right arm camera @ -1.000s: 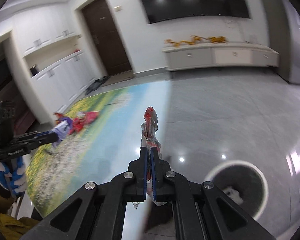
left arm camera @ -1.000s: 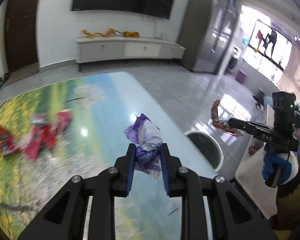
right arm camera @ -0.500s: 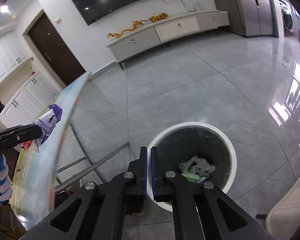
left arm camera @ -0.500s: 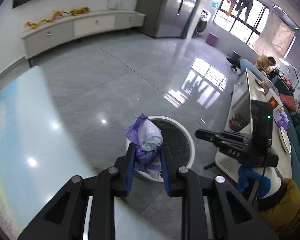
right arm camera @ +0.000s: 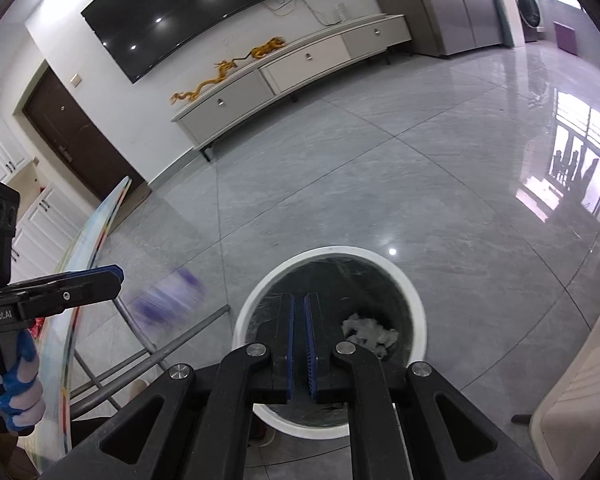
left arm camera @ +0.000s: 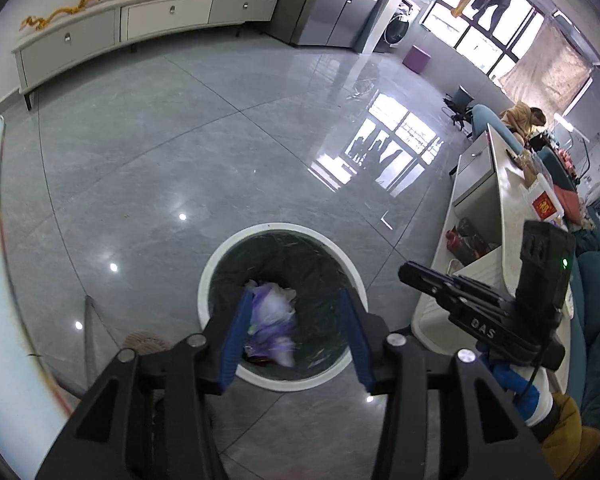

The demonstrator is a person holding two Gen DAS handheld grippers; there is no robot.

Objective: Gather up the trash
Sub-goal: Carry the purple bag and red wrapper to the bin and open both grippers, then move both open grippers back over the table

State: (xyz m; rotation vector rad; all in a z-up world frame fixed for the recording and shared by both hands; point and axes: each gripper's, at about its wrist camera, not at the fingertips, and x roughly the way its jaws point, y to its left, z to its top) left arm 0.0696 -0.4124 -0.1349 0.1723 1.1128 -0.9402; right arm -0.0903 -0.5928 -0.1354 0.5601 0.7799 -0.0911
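Purple wrapper (left arm camera: 271,322) is seen blurred, released above the white-rimmed bin (left arm camera: 220,258), beside the left hand-held gripper (left arm camera: 296,334), whose jaws are opening with nothing pressed. No long axis can be told. Over the bin, the right hand-held gripper (right arm camera: 299,346) is held narrow and empty. "DAS" and "GenRobot.AI" are readable on the gripper bodies.

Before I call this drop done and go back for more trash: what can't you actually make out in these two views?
- Purple wrapper: motion-blurred in both wrist views, between the opening left gripper jaws; whether it touches a pad is unclear.
- Trash bin bottom: right gripper fingers cover the near part in the right view; only white crumpled paper shows.
- Table: cut off by both frames' left edges; remaining trash unseen.
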